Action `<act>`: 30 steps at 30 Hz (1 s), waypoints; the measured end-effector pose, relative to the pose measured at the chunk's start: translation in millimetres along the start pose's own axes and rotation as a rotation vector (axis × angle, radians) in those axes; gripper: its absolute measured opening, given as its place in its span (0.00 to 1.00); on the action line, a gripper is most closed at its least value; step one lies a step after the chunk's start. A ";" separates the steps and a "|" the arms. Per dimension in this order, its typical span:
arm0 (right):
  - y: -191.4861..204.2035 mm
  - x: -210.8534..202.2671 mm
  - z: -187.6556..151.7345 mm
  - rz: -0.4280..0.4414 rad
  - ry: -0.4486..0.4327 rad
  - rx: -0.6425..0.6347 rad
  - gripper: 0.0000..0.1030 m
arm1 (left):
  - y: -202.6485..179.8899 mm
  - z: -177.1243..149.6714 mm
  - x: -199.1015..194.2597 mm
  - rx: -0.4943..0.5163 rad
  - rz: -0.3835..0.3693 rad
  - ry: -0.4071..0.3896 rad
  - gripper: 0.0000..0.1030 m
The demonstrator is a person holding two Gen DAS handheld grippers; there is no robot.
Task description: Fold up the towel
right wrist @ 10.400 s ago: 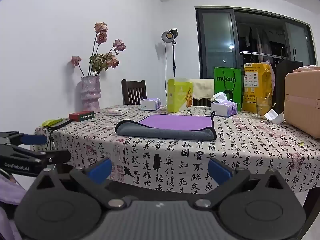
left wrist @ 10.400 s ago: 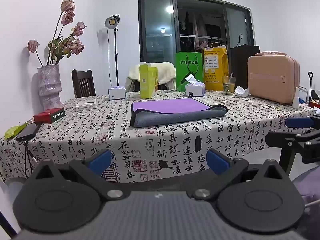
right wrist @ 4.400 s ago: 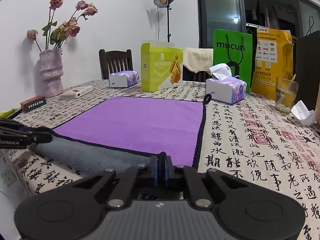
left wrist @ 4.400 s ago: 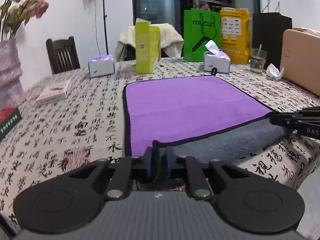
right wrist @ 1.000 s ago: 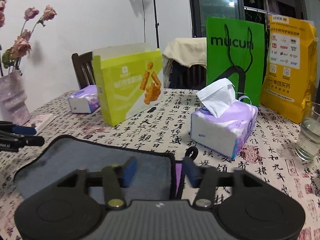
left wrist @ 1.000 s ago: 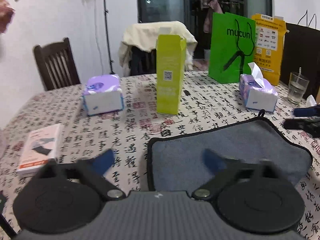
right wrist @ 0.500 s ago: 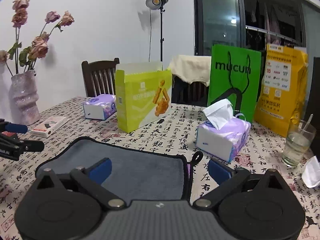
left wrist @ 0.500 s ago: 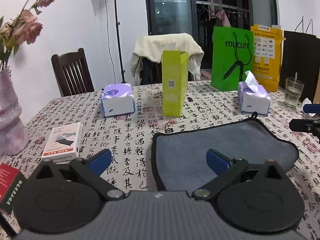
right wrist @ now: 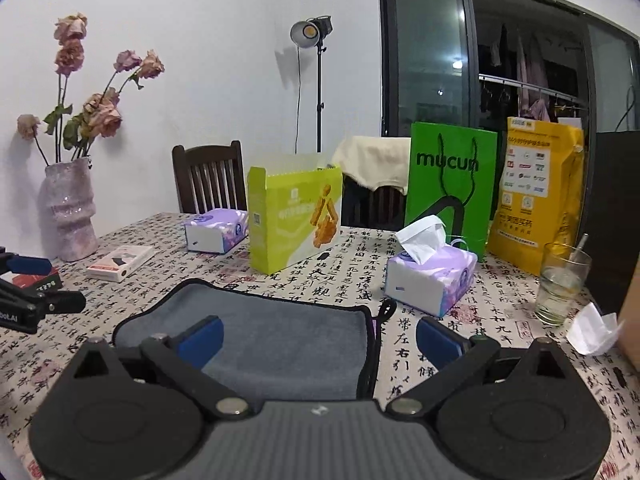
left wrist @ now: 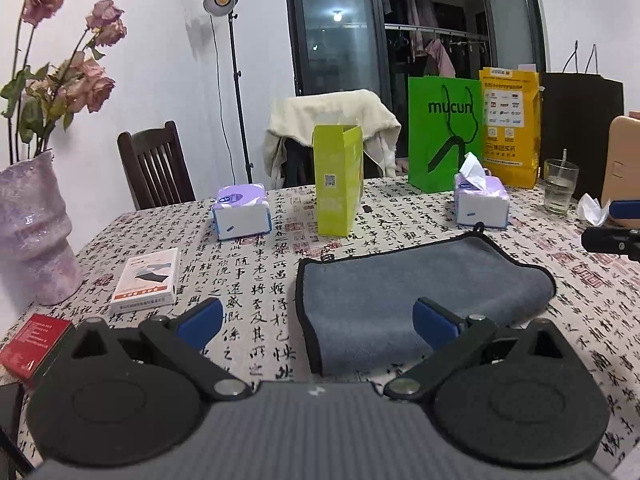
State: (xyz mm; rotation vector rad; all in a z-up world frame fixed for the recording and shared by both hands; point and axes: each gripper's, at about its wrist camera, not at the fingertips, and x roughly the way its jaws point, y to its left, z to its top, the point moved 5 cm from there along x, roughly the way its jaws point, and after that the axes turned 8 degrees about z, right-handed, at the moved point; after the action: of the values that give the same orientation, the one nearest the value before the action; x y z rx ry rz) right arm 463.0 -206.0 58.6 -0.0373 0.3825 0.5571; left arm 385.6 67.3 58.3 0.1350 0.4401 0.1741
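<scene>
The towel (left wrist: 416, 292) lies folded on the patterned tablecloth, grey side up, black trim around it, hanging loop at its far right corner. It also shows in the right wrist view (right wrist: 276, 340), with a sliver of purple at its right edge. My left gripper (left wrist: 316, 322) is open and empty, above the towel's near left corner. My right gripper (right wrist: 318, 338) is open and empty, above the towel's near right part. Each gripper's tip shows at the edge of the other's view.
Behind the towel stand a yellow-green box (left wrist: 338, 184), two tissue packs (left wrist: 240, 210) (left wrist: 480, 198), a green bag (left wrist: 444, 132), a yellow bag (left wrist: 510, 120) and a glass (right wrist: 562, 282). A vase (left wrist: 32, 228), a white box (left wrist: 146, 280) and a red box (left wrist: 34, 342) lie left.
Both grippers, open since one second ago, have pulled back and risen from the folded towel. The towel lies still, grey side up.
</scene>
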 end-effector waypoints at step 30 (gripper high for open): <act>72.5 -123.5 -70.5 0.011 -0.088 -0.062 1.00 | -14.8 -69.5 -141.3 -0.043 -0.034 -0.121 1.00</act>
State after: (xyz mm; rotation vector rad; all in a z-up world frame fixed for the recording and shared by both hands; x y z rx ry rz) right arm 304.5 -216.9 43.0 -0.0701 0.2794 0.5797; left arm 231.7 31.5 51.6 0.0951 0.3172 0.1414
